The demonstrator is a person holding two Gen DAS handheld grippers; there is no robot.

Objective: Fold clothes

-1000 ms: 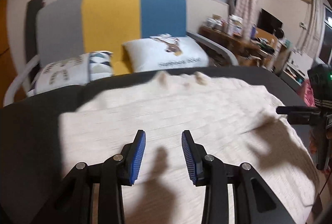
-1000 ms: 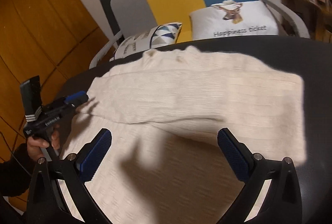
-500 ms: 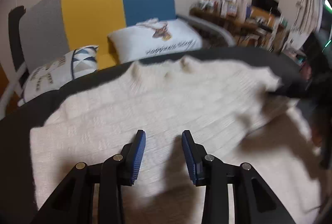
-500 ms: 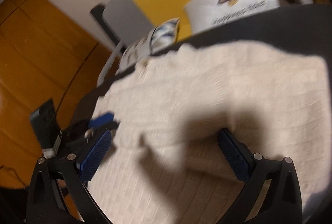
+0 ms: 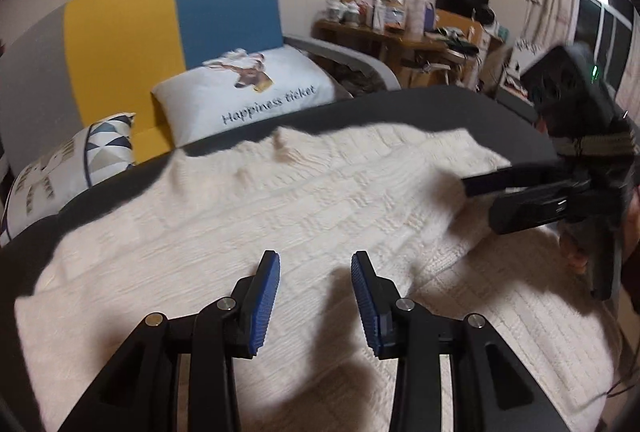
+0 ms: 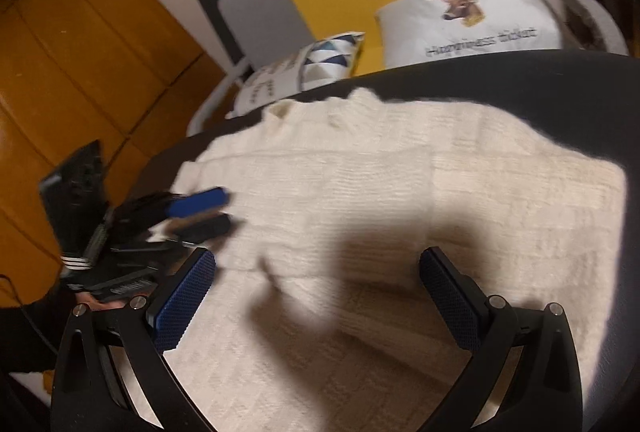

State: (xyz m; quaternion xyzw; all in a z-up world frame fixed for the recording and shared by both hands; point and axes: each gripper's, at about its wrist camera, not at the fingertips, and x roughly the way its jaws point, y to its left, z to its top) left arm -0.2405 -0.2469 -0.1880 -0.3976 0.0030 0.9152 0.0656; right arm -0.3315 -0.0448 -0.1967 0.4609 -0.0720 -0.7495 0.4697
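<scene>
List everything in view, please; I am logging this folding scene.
Cream knitted sweater: one, cream, spread on the dark table.
Dark round table: one, charcoal, under the sweater.
Grey, yellow and blue sofa: one, behind the table.
White deer-print cushion: one, on the sofa.
Triangle-pattern cushion: one, white and blue, beside the deer cushion.
Cluttered wooden desk: one, brown, by the window.
Left gripper: black, blue pads, open above the sweater.
Right gripper: black, blue pads, open wide above the sweater.

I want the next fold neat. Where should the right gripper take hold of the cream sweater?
Probably the cream sweater at its right edge, coming in from the bare dark table side: that edge lies flat, straight and unobstructed, so the open right gripper could pinch it.
</scene>
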